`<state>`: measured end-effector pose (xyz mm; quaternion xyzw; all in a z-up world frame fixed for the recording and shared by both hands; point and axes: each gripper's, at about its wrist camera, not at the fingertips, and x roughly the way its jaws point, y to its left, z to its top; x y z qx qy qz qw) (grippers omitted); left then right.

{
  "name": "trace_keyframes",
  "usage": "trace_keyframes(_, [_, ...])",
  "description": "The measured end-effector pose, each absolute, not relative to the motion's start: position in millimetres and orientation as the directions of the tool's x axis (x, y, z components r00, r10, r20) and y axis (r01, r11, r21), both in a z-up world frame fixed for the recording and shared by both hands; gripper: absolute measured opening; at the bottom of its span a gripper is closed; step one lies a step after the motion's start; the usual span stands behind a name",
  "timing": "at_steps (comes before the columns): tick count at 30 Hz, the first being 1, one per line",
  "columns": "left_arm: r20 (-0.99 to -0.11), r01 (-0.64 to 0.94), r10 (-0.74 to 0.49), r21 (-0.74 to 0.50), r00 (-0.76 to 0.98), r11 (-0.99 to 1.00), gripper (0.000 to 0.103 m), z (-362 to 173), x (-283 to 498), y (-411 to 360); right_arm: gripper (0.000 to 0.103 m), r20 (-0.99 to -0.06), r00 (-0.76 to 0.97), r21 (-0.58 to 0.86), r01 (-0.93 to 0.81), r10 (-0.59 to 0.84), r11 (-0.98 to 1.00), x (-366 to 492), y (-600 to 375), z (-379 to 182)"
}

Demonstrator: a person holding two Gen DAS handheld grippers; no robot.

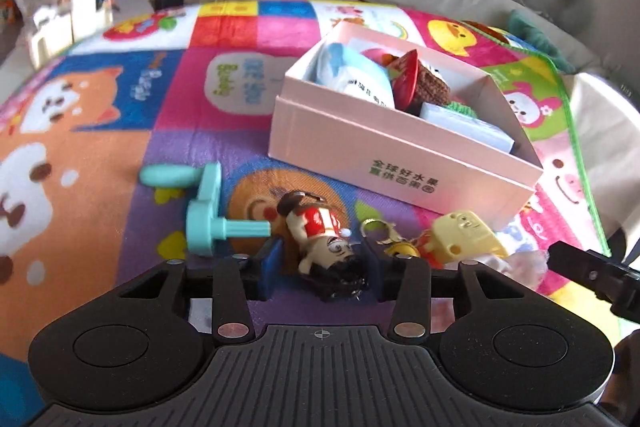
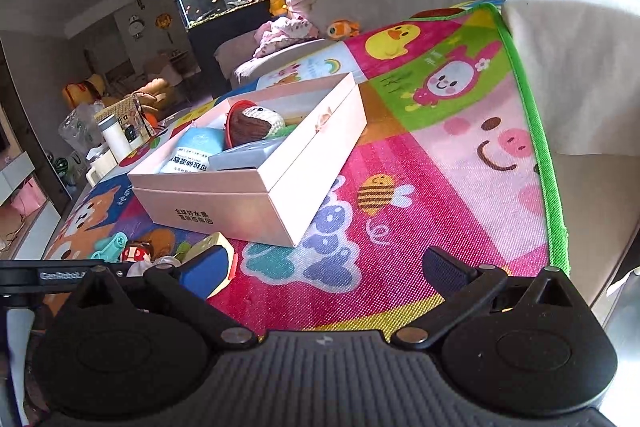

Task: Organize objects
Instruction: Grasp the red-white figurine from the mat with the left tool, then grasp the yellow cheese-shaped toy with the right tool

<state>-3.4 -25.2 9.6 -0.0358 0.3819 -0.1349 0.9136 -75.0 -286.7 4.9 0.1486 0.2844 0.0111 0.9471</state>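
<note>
1. The colourful cartoon-print play mat lies bare to the right of the open pink cardboard box, up to its green edge.
2. In front of the box, a mint-green plastic crank handle, a small red-and-white doll figure and a yellow cheese-shaped keychain crowd the mat.
3. The box's interior is largely filled; little room shows.

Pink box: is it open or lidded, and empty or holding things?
Open, holding things: the pink box has no lid on top, and a blue pouch and crocheted toy lie inside.

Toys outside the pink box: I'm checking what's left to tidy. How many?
3: teal crank toy at left, doll figure in the left gripper, yellow cheese charm near the pink box; others may be hidden.
</note>
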Motion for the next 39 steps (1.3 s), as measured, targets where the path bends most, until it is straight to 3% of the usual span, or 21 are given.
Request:
trace_keyframes(2, [-0.687, 0.214, -0.275, -0.176, 0.672, 0.961, 0.037, 10, -6, -19, 0.103, -0.551, 0.827, 0.282, 0.060, 0.111, 0.957, -72, -285, 4])
trace_keyframes(7, [-0.684, 0.224, -0.287, -0.182, 0.670, 0.957, 0.037, 10, -22, 1, 0.103, -0.607, 0.787, 0.270, 0.081, 0.105, 0.960, -62, -283, -1])
trace_keyframes(14, [-0.683, 0.221, -0.290, -0.190, 0.670, 0.957, 0.036, 12, -48, 31, 0.103, -0.617, 0.774, 0.305, 0.071, 0.140, 0.950, -60, -290, 0])
trace_keyframes(19, [-0.678, 0.224, -0.293, -0.190, 0.674, 0.956, 0.037, 11, -53, 37, 0.103, -0.669, 0.731, 0.213, 0.012, 0.137, 0.977, -53, -277, 5])
trace_keyframes(23, [-0.672, 0.226, -0.302, -0.201, 0.677, 0.953, 0.037, 10, -54, 39, 0.103, -0.633, 0.729, 0.303, -0.078, 0.262, 0.950, -62, -265, 17])
trace_keyframes(27, [-0.668, 0.210, -0.310, -0.229, 0.676, 0.951, 0.037, 11, -53, 47, 0.094, -0.625, 0.748, 0.137, -0.176, 0.223, 0.975, -73, -222, 25])
trace_keyframes(33, [-0.663, 0.180, -0.301, -0.246, 0.685, 0.952, 0.037, 11, -56, 61, 0.094, -0.607, 0.707, 0.008, -0.450, 0.362, 0.893, -107, -173, 37])
trace_keyframes(39, [-0.655, 0.189, -0.307, -0.246, 0.690, 0.951, 0.037, 10, -59, 63, 0.096, -0.539, 0.758, 0.058, -0.402, 0.367, 0.914, -106, -192, 65])
